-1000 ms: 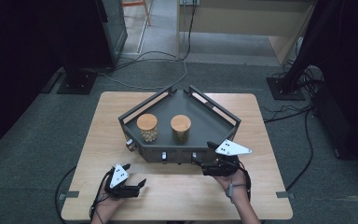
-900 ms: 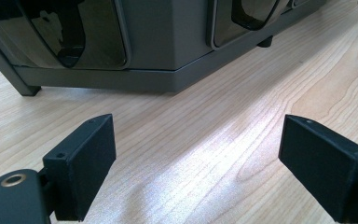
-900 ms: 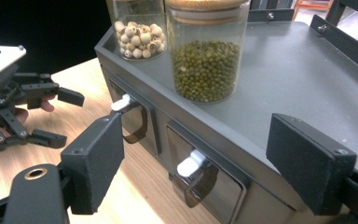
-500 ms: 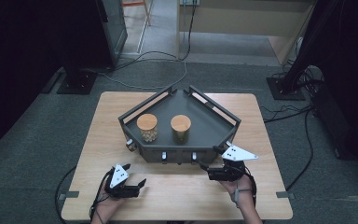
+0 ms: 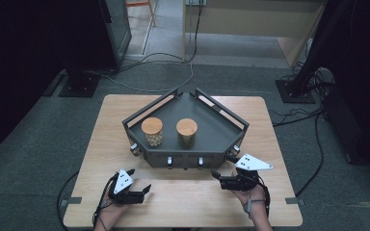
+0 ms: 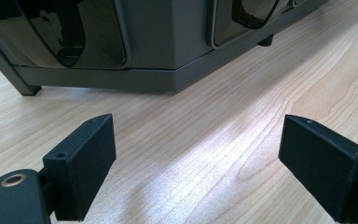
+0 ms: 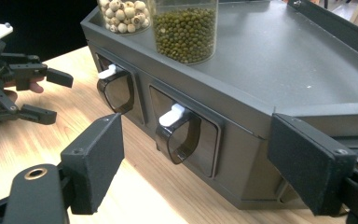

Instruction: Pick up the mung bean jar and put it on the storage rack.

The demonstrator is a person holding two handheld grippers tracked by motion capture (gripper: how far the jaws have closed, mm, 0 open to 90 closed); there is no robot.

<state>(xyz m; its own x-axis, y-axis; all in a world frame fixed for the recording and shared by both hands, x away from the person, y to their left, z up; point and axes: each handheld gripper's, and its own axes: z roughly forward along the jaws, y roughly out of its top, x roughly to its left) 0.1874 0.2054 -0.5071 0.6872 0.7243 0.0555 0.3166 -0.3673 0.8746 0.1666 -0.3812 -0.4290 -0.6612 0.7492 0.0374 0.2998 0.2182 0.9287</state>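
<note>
directly ahead of the right gripper's (image 5: pixel 222 176) jaws stands the dark grey dispenser rack (image 7: pixel 261 60), its front wall just beyond the pads, the rightmost corner touching or just behind the right-hand pad. two smoked scoop drawers (image 7: pixel 179 135) with white tabs sit slightly left of the gap. both jaws are released, nothing between them. up on the rack, a mung bean jar (image 7: pixel 185 28) and a lotus seed jar (image 7: pixel 123 14). farther left, the left gripper (image 5: pixel 137 183) rests on the wooden table (image 5: pixel 183 202), jaws wide apart and empty.
</note>
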